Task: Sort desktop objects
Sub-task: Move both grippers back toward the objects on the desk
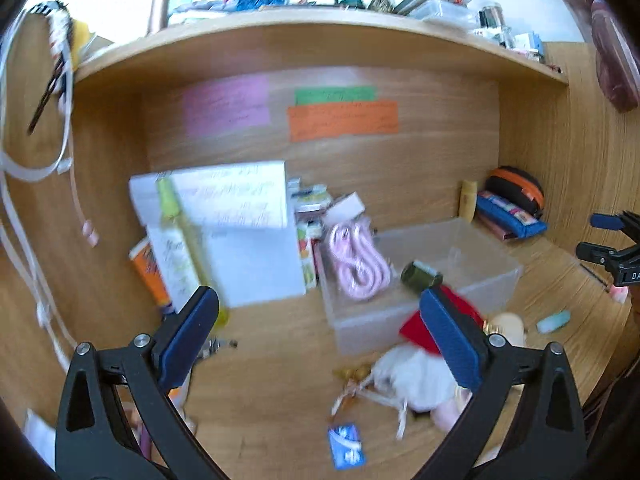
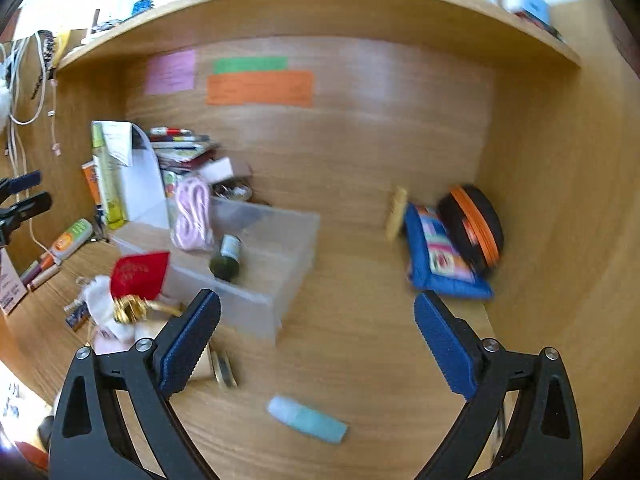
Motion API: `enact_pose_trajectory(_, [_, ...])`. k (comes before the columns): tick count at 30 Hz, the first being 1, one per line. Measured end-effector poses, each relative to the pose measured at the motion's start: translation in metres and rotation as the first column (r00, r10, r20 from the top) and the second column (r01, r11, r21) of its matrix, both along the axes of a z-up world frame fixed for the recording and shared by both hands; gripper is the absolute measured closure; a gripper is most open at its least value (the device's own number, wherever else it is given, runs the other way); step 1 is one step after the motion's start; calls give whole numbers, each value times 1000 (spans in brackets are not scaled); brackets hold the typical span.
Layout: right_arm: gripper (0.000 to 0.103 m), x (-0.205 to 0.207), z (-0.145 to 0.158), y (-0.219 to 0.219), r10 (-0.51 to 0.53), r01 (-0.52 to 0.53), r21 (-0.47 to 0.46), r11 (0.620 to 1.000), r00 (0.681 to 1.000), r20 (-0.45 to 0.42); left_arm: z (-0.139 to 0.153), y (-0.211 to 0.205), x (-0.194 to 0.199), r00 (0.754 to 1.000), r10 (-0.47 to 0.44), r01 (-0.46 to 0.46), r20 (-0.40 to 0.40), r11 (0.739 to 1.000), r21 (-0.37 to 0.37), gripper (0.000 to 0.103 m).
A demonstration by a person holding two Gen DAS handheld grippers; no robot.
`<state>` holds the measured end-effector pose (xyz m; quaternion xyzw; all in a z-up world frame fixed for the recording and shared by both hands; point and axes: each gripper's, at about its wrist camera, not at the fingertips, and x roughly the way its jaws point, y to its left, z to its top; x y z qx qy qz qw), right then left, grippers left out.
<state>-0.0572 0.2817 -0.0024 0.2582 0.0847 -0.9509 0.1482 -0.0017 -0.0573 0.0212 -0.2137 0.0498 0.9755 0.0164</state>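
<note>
Gaping: two grippers, left gripper (image 1: 320, 336) and right gripper (image 2: 318, 338); one clear bin (image 2: 280, 264).

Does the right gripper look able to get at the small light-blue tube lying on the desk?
Probably yes: the right gripper is open, and the light-blue tube lies alone on bare wooden desk just below its fingers, nothing between.

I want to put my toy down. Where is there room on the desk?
Bare wood lies between the clear bin and the blue pouch, above the teal tube. It is crowded left of the bin, around the red pouch and white cloth bag.
</note>
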Motion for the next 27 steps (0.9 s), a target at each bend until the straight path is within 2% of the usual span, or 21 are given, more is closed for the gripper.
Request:
enact_pose_trajectory(3, [5, 11, -18, 4, -44, 44, -3, 999, 999, 17, -17, 0, 13, 1000, 18, -19, 26, 1000, 7, 1])
enact_pose_trajectory(7, [5, 25, -38, 0, -33, 32, 38, 999, 999, 40, -34, 8, 30, 998, 24, -26, 66, 999, 34, 1])
enact_pose_trajectory(10, [5, 28, -49, 0, -43, 40, 53, 998, 997, 57, -43, 22, 40, 996, 0, -5, 86, 999, 54, 1])
enact_pose_trajectory(18, [5, 38, -65, 14, -62, 66, -38, 997, 992, 106, -65, 74, 67, 984, -115, 104, 134, 991, 87, 1])
enact_pose_trajectory(27, [5, 50, -85, 13, -52, 57, -28, 998, 987, 150, -99, 105, 79, 959, -162, 129, 232, 980, 153, 1])
